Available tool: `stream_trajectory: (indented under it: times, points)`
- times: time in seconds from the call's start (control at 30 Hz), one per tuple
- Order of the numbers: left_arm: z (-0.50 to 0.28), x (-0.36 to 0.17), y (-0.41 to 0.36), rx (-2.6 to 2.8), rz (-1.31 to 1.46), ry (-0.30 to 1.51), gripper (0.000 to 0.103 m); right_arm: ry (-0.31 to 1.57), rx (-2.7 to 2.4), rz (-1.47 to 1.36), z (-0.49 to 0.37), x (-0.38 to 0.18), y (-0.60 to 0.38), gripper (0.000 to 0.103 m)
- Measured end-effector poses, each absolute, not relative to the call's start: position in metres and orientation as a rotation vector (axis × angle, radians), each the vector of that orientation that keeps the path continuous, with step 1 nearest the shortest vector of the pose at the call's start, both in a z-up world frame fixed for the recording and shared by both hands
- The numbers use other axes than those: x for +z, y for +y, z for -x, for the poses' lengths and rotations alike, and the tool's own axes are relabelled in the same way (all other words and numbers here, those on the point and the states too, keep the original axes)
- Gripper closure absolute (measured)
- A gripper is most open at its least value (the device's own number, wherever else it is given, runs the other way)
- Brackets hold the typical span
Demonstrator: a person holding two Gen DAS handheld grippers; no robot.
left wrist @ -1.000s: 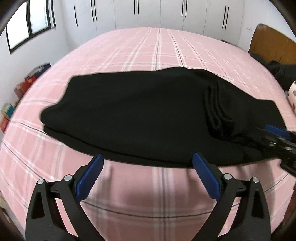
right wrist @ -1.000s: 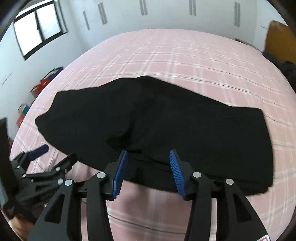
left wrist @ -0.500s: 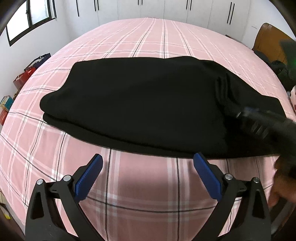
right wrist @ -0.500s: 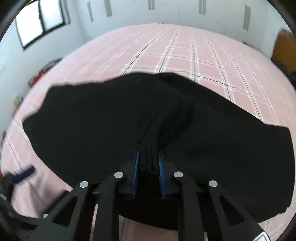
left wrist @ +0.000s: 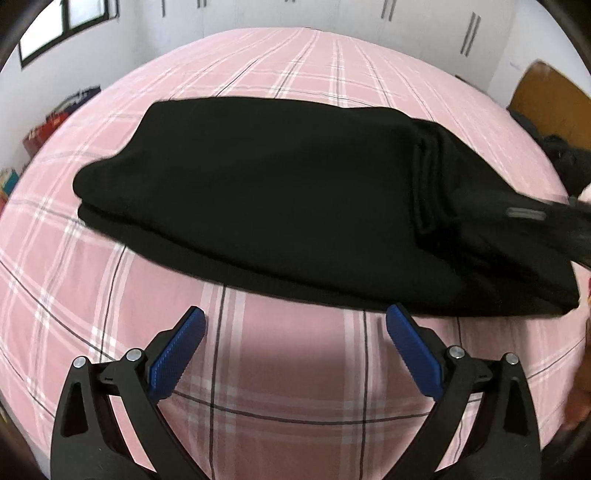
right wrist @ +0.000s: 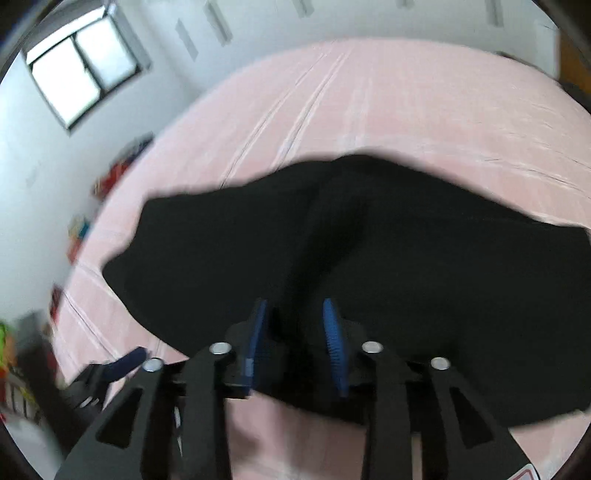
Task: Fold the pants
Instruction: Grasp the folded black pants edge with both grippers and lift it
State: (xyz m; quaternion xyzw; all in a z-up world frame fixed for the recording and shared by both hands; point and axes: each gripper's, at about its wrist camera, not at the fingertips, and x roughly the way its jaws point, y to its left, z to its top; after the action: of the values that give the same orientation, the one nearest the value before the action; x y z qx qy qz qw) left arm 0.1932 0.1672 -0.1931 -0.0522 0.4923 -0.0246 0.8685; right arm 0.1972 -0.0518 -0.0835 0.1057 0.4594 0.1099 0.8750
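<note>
pants (left wrist: 280,199): black, lying folded on pink plaid bed (left wrist: 295,369) | left gripper (left wrist: 295,354): hovering just short of near hem, jaws spread wide, empty | right gripper (right wrist: 297,332): jaws just parting, half apart over fabric fold, pads not pressing

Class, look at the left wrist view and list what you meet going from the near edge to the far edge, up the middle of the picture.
Left gripper → bare pink checked bedsheet → folded black pants → more pink bedsheet → white wardrobe doors.
</note>
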Motion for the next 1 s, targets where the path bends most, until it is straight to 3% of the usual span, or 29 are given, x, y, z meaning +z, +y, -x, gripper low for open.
stream_trajectory:
  times: [0.03,0.07,0.23,0.5,0.63,0.73,0.8,0.87,0.9,0.97,1.0]
  points:
    - [-0.193,-0.193,0.17,-0.045,0.128,1.027,0.007,0.926,0.158,-0.227,-0.178,-0.075,-0.086,0.038]
    - [-0.194,-0.192,0.173,-0.038,0.148,1.017,0.007,0.92,0.1,-0.23,-0.166,-0.072,-0.113,0.034]
    - [-0.19,-0.189,0.171,-0.036,0.193,0.987,0.007,1.009,-0.134,-0.354,-0.129,-0.106,-0.233,0.032]
    - [-0.181,-0.184,0.25,-0.034,0.638,0.917,0.007,0.999,-0.022,-0.557,-0.151,-0.148,-0.247,0.032]
    - [-0.191,-0.181,0.301,0.063,0.731,0.881,0.005,0.948,0.002,-0.692,-0.162,-0.155,-0.242,0.016]
    - [-0.214,-0.19,0.327,0.125,0.72,0.917,0.005,0.918,-0.003,-0.727,-0.166,-0.16,-0.237,0.015]
    - [-0.233,-0.203,0.333,0.124,0.733,0.964,0.005,0.9,-0.008,-0.731,-0.168,-0.162,-0.237,0.022]
    - [-0.241,-0.205,0.332,0.155,0.713,0.942,0.005,0.908,-0.005,-0.771,-0.169,-0.166,-0.245,0.067]
    - [-0.243,-0.202,0.329,0.153,0.702,0.924,0.007,0.899,0.005,-0.822,-0.166,-0.17,-0.25,0.071]
    - [-0.252,-0.202,0.326,0.147,0.679,0.925,0.037,0.893,0.019,-0.831,-0.165,-0.163,-0.251,0.082]
    - [-0.255,-0.203,0.324,0.162,0.663,0.945,0.068,0.891,0.025,-0.826,-0.162,-0.157,-0.248,0.082]
